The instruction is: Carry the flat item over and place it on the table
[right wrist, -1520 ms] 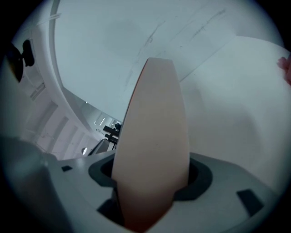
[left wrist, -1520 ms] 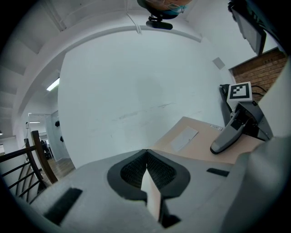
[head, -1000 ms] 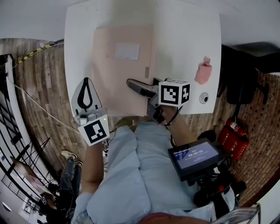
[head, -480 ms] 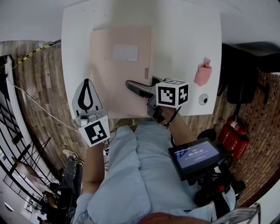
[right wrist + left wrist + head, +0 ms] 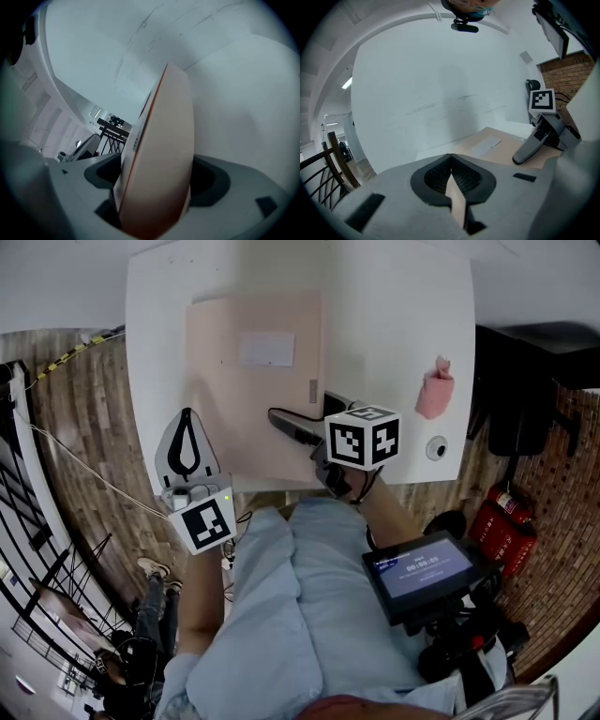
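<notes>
Envelope (image 5: 253, 399) flat on table (image 5: 394, 334); right gripper (image 5: 302, 411) fingers opening around edge; left gripper (image 5: 185, 414) clenched.

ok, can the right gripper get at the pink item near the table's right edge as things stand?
Probably yes. Bare table lies between the right gripper and the pink item; its jaws are opening, but the flat item is between them.

A white table (image 5: 394, 315) carries a flat item (image 5: 253, 399), a pale beige sheet-like piece with a white label (image 5: 266, 349) on its upper face. It lies on the table's left half, reaching to the near edge. A small pink thing (image 5: 435, 395) sits well apart at the right, with a little round thing (image 5: 436, 448) near the table's right front corner.
</notes>
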Demonstrator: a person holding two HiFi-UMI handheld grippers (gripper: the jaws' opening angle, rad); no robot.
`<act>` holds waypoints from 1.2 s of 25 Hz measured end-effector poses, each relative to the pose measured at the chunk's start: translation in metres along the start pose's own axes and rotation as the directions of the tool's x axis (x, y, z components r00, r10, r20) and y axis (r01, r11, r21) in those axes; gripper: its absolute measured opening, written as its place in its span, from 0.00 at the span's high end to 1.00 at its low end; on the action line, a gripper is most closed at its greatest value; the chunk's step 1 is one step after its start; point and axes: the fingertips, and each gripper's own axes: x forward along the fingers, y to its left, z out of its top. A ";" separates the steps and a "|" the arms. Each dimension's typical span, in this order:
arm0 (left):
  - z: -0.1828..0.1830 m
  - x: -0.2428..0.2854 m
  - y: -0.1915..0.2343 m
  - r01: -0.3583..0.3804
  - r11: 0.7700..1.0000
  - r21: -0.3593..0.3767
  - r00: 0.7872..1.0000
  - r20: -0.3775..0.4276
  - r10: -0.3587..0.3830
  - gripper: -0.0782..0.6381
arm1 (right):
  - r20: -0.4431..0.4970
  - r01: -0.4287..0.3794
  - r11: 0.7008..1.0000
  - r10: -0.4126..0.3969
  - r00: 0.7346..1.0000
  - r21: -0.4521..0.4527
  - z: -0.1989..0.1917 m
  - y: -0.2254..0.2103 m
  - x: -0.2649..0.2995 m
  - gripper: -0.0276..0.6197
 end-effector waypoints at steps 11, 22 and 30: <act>-0.007 -0.008 -0.004 0.005 1.000 -0.004 1.000 -0.020 -0.005 0.88 | -0.020 0.043 0.999 -0.043 0.999 0.000 -0.010 -0.015 0.004 0.25; -0.014 -0.021 0.000 0.002 1.000 -0.017 1.000 -0.026 -0.003 0.88 | -0.017 0.060 0.998 -0.060 0.998 0.009 -0.013 -0.023 0.006 0.23; -0.013 -0.028 -0.003 0.005 1.000 -0.019 1.000 -0.016 -0.006 0.88 | 0.008 0.144 0.988 -0.144 0.990 -0.060 -0.010 -0.034 -0.002 0.27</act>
